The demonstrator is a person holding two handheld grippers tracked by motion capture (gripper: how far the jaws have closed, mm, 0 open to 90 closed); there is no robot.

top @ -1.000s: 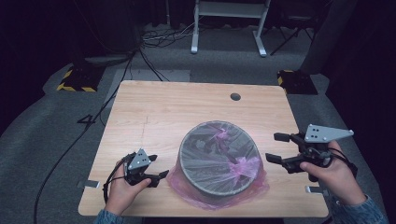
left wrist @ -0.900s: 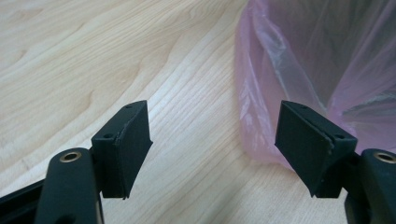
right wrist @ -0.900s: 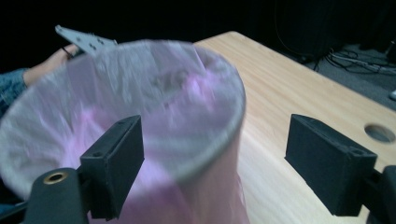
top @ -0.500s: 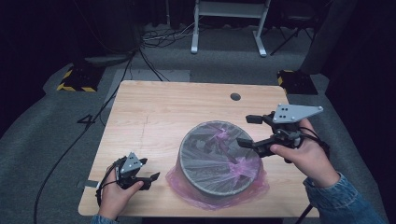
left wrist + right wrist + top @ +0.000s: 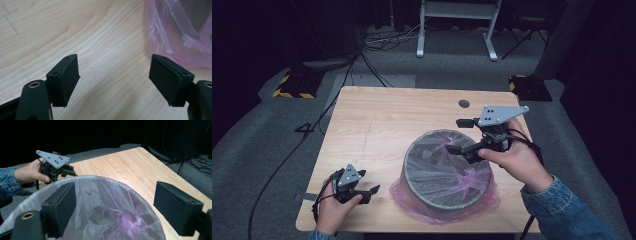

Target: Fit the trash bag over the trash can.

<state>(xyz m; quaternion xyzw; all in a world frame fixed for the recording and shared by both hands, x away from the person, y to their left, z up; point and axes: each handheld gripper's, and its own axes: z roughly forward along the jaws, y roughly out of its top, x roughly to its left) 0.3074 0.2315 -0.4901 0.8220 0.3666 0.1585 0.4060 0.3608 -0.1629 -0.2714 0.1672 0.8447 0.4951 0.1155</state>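
Moved: my right tongs [image 5: 458, 136] are now hanging released over the bin's [image 5: 447, 172] far rim, seemingly nearing the pink liner [image 5: 472, 176]. Left tongs [image 5: 371, 191] are resting released on the counter [image 5: 377, 125] beside the bin.

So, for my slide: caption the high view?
Open right gripper above the pink-lined bin; left gripper open near the table edge.
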